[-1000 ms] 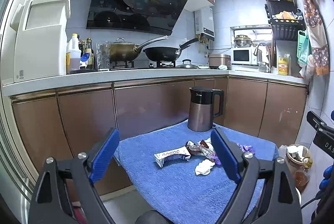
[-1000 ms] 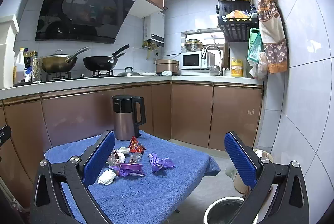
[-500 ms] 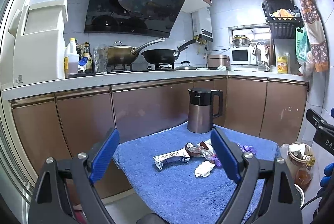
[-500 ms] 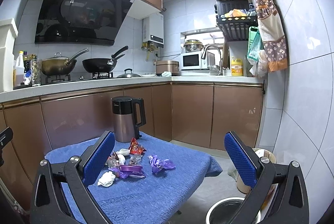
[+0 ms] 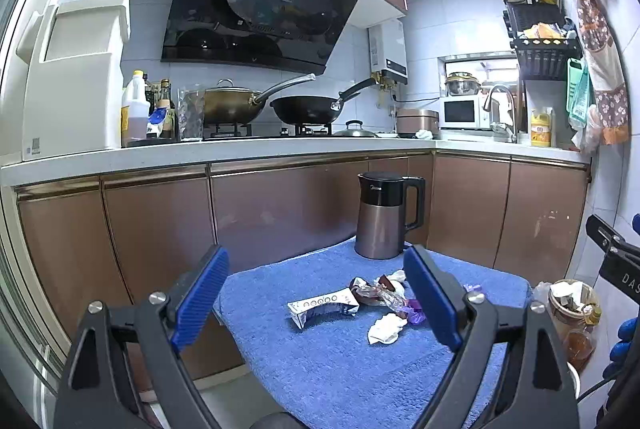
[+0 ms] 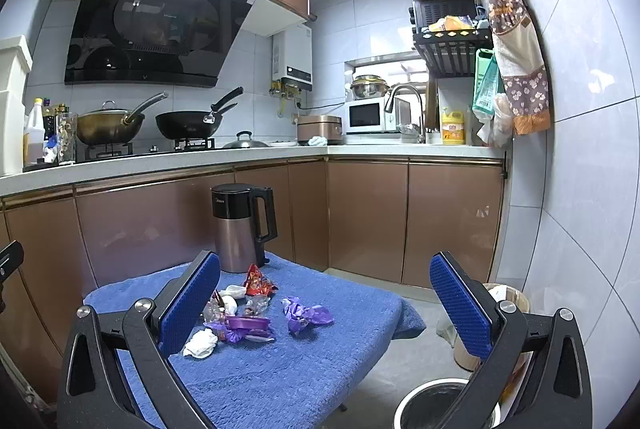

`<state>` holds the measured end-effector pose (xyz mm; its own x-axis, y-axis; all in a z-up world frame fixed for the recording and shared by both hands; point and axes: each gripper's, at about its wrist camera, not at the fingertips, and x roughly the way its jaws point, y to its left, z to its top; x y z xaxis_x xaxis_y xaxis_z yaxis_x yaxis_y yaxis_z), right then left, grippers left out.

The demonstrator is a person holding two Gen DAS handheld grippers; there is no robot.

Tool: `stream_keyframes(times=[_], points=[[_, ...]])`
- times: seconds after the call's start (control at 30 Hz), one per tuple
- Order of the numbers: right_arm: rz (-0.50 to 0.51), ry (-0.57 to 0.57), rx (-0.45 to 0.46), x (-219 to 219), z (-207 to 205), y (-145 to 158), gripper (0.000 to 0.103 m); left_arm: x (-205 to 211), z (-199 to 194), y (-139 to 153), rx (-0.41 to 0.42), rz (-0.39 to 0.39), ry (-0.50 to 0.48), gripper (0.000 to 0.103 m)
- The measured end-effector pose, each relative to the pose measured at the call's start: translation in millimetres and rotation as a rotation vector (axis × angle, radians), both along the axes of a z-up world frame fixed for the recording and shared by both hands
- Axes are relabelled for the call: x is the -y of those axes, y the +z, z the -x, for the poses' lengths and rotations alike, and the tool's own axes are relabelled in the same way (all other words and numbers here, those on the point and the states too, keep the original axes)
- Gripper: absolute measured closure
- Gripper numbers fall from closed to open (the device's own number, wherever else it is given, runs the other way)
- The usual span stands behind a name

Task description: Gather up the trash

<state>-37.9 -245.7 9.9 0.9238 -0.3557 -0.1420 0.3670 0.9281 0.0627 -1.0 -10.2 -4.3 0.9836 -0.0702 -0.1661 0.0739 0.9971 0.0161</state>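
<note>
Trash lies on a small table under a blue towel (image 5: 320, 353): a white carton (image 5: 322, 307), a crumpled white tissue (image 5: 386, 327), clear and brown wrappers (image 5: 376, 293). The right wrist view shows the tissue (image 6: 202, 343), purple wrappers (image 6: 306, 315), a purple lid (image 6: 246, 323) and a red wrapper (image 6: 258, 283). My left gripper (image 5: 316, 299) is open and empty, held short of the table. My right gripper (image 6: 326, 309) is open and empty, above the table's near right side.
A steel and black kettle (image 5: 386, 215) stands at the table's far edge. A metal bin (image 6: 444, 407) sits on the floor at the lower right, beside a basket of rubbish (image 5: 572, 307). Brown cabinets and a worktop with pans run behind.
Both grippers have drifted slightly; the view has shifted a little and the table sits a bit lower in the frames. Jaws stay open. The trash has not moved.
</note>
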Motion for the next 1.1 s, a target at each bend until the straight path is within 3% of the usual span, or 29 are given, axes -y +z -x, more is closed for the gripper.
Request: stream_keyframes(times=[0.37,0.5,0.77,1.0,1.1], points=[[0.002,0.024,-0.009,1.9,-12.3,-10.9,0.000,8.3,-16.5,-9.7,-0.033,-0.037,-0.014,0.014],[-0.009,0.030,-0.027,5.7,-21.2,-17.5,0.000,4.8,-34.2,-17.7,-0.092,-0.033,-0.035,0.014],[-0.070,0.083,-0.147,17.3,-54.6,-42.6,0.000,-7.5,-74.3,-46.8,-0.206,-0.018,-0.052,0.014],[-0.131,0.177,-0.270,24.7,-91.8,-76.8,0.001,-4.8,-123.6,-84.8,-0.327,-0.104,-0.103,0.014],[-0.140,0.226,-0.319,26.0,-110.7,-90.6,0.007,-3.4,-149.5,-98.8,-0.382,-0.149,-0.146,0.014]])
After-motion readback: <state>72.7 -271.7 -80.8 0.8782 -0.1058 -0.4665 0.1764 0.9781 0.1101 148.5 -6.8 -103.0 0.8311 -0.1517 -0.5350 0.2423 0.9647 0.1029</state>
